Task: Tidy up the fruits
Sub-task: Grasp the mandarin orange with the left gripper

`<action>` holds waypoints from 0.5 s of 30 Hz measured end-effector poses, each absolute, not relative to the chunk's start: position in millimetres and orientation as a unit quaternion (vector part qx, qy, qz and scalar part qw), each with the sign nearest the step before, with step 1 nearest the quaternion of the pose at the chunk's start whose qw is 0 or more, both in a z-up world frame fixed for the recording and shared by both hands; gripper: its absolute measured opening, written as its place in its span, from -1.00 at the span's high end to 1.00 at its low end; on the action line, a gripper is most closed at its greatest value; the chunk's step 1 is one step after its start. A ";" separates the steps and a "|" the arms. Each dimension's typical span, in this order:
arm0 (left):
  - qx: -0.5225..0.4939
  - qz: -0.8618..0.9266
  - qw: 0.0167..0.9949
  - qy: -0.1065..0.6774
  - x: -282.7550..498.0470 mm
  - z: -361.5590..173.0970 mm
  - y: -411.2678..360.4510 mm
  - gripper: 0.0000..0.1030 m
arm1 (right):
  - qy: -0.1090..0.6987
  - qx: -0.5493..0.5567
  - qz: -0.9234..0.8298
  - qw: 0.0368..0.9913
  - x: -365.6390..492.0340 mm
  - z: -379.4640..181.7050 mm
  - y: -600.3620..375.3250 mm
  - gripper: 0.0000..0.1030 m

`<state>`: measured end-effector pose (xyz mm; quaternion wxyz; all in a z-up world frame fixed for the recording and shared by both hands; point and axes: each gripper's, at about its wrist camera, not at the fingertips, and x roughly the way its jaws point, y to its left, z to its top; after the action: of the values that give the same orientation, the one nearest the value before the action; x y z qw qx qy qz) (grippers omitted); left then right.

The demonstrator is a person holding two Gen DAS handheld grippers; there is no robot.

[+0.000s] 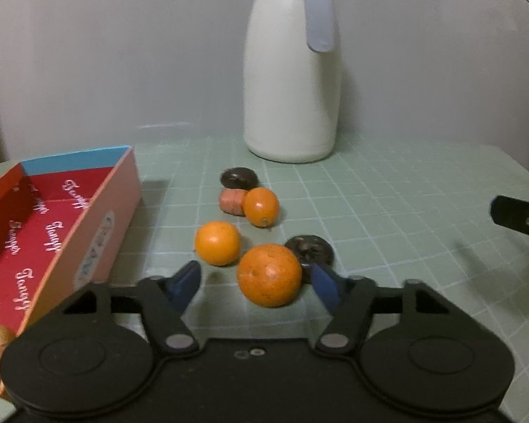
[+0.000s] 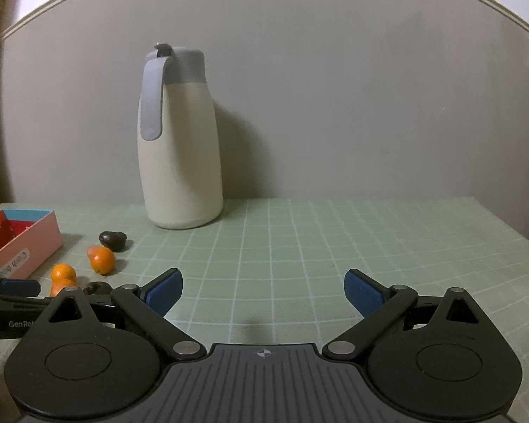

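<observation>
Left wrist view | left gripper (image 1: 255,282) – pads apart, orange (image 1: 269,275) between, not pressed | right gripper (image 2: 263,290) – wide, nothing between | box (image 1: 98,218) beside

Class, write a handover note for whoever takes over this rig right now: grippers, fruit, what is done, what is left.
Left gripper: open, large round orange between its jaws, not gripped.
Right gripper: open, empty, over the green grid mat.
Loose on the mat beside the red-and-pink cardboard box: small round orange, oval orange, pinkish piece, two dark brown pieces.
Done: unclear, box contents mostly hidden.
Left: probably boxing all six.
</observation>
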<state>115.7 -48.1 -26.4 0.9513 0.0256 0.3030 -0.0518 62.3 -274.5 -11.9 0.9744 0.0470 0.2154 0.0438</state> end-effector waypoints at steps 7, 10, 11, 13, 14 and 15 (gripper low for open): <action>0.018 -0.061 0.952 0.299 113.6 -23.9 -48.7 0.45 | 0.223 0.052 0.046 0.972 66.0 -14.0 -271.7 -0.90; 0.021 -0.060 0.957 0.285 106.0 -17.9 -45.8 0.45 | 0.224 0.051 0.046 0.972 65.7 -14.1 -267.6 -0.90; 0.022 -0.059 0.958 0.279 102.7 -14.9 -44.1 0.45 | 0.225 0.050 0.046 0.972 65.9 -14.2 -265.6 -0.90; 0.023 -0.055 0.962 0.266 95.2 -8.8 -40.0 0.45 | 0.226 0.049 0.050 0.972 66.2 -14.3 -261.5 -0.90; 0.025 -0.052 0.964 0.258 91.3 -5.1 -37.5 0.45 | 0.226 0.047 0.051 0.972 65.7 -14.3 -258.8 -0.90; 0.027 -0.047 0.967 0.247 85.8 -0.6 -33.4 0.45 | 0.226 0.046 0.053 0.972 65.8 -14.4 -256.2 -0.90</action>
<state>85.8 -33.4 -0.6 0.9674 0.0272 0.2474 -0.0470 65.8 -256.2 -14.4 0.9715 0.0463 0.2264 0.0527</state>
